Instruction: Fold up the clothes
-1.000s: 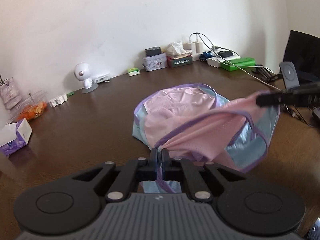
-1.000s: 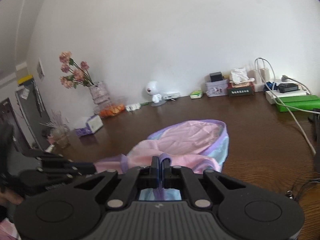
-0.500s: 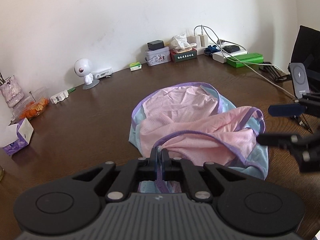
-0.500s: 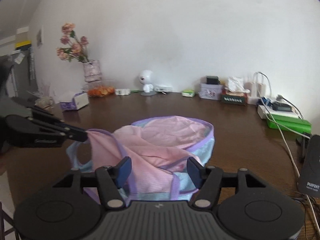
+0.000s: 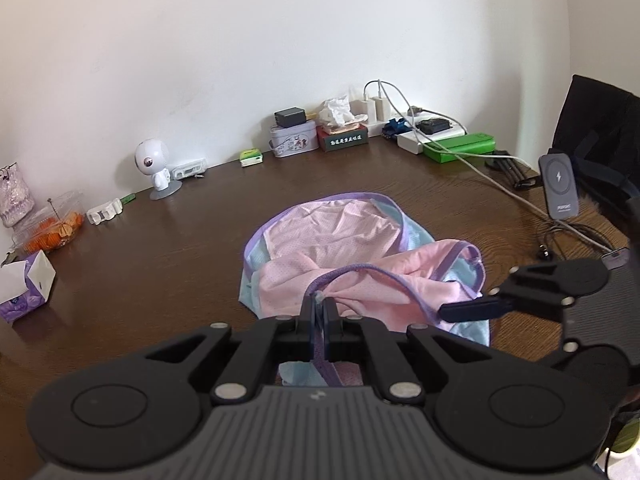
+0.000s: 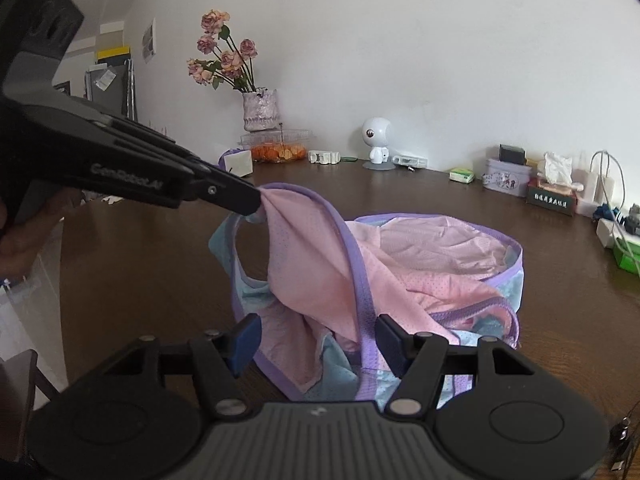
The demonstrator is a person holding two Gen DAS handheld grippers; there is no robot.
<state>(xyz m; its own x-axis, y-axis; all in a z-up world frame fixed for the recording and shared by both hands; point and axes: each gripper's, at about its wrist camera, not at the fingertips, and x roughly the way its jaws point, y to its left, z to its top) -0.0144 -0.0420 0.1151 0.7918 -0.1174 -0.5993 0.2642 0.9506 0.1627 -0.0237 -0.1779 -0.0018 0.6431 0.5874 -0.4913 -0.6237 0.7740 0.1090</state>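
Observation:
A pink mesh garment (image 5: pixel 340 240) with purple trim and light blue panels lies bunched on the dark wooden table (image 5: pixel 180 248). My left gripper (image 5: pixel 319 308) is shut on its purple-edged corner and holds that corner above the table; it shows in the right wrist view (image 6: pixel 256 200), pinching the lifted pink flap. The garment (image 6: pixel 420 264) fills the middle of that view. My right gripper (image 6: pixel 318 340) is open and empty, its jaws apart just above the near edge of the cloth; it also shows in the left wrist view (image 5: pixel 464 310) at the right.
Along the back wall stand a white toy robot (image 5: pixel 154 168), a tin (image 5: pixel 292 142), a tissue box (image 5: pixel 342 132), chargers with cables (image 5: pixel 400 120) and a green box (image 5: pixel 460 148). A phone stand (image 5: pixel 560 186) is at right. A flower vase (image 6: pixel 260 110) and tissue carton (image 5: pixel 28 284) stand at left.
My right gripper let go of the garment's edge and opened; that side dropped onto the table. My left gripper stayed shut on its corner. Both grippers came closer together.

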